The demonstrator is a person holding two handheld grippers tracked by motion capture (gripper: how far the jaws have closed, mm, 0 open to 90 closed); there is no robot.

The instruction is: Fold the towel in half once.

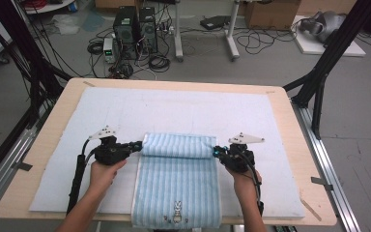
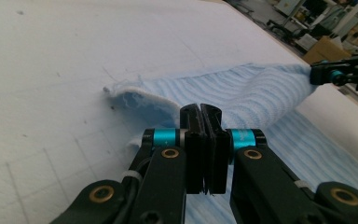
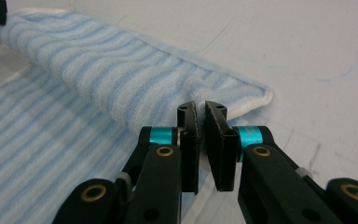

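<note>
Ribbed striped towel (image 1: 176,179) (soft terry), far end rolled.

I see a grey floor (image 1: 270,67) past my wooden bench (image 1: 290,121), two black computer towers (image 1: 135,31), tangled cables (image 1: 159,60), cardboard boxes (image 1: 270,14), black frame struts (image 1: 328,58).

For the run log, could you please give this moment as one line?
left gripper: shut on towel | right gripper: shut on towel | towel: fold raised

Left hand-held gripper (image 1: 138,144) and right hand-held gripper (image 1: 216,152) face inward, jaws closed.
</note>
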